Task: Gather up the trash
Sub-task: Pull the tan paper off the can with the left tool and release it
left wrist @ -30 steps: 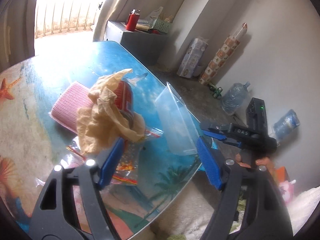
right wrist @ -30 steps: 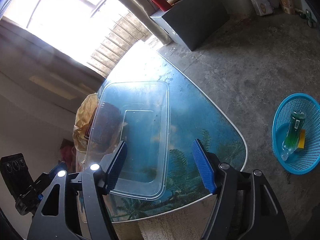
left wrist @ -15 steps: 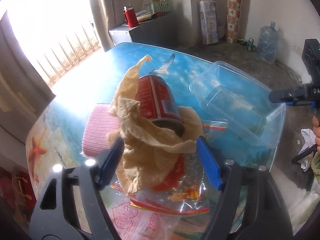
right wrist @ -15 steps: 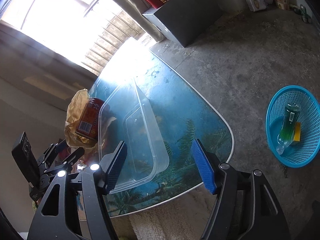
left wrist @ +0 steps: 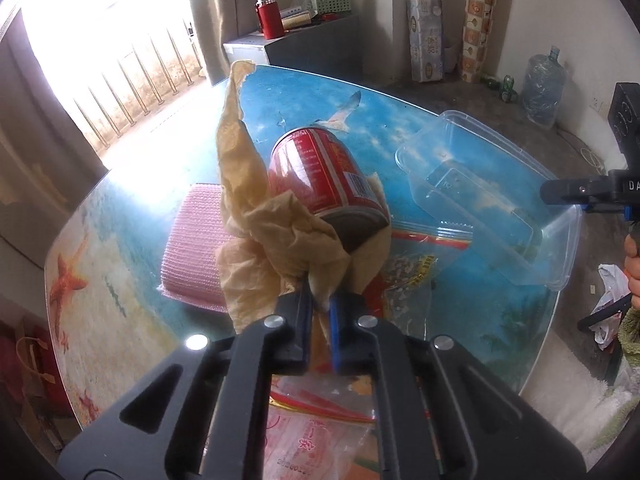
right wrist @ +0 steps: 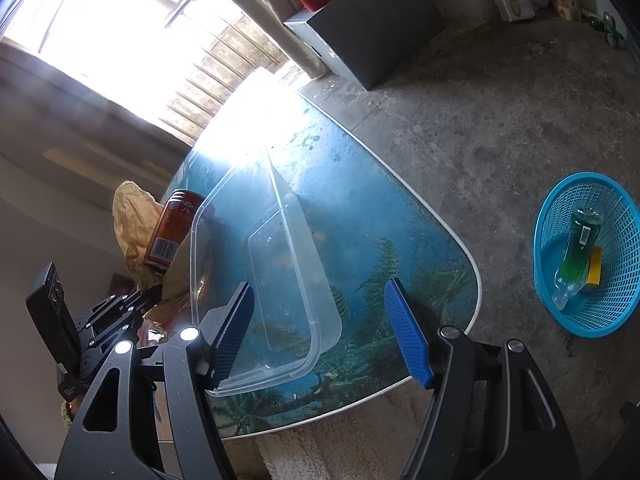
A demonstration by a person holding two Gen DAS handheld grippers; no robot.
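Hard daylight pours through the window (left wrist: 92,52) at ten o'clock, blown out white; glare washes the table (right wrist: 256,120). Edges bend and darken, fisheye-style.

"DA" on the right tongs' (left wrist: 592,194) black body

My left gripper (left wrist: 320,308) is pinched nearly closed, its blue-padded fingers (left wrist: 335,332) only a thin sliver apart with a fold of the crumpled brown paper (left wrist: 276,236) nipped between them; from the right wrist view I see it low at the left edge, its black body angled upward. My right gripper (right wrist: 320,332) stands wide, its two blue pads (right wrist: 406,330) well apart and gripping nothing. In the left wrist view its dark body reaches in from the right edge, with a bit of my right hand (left wrist: 632,252) on the handle below it.
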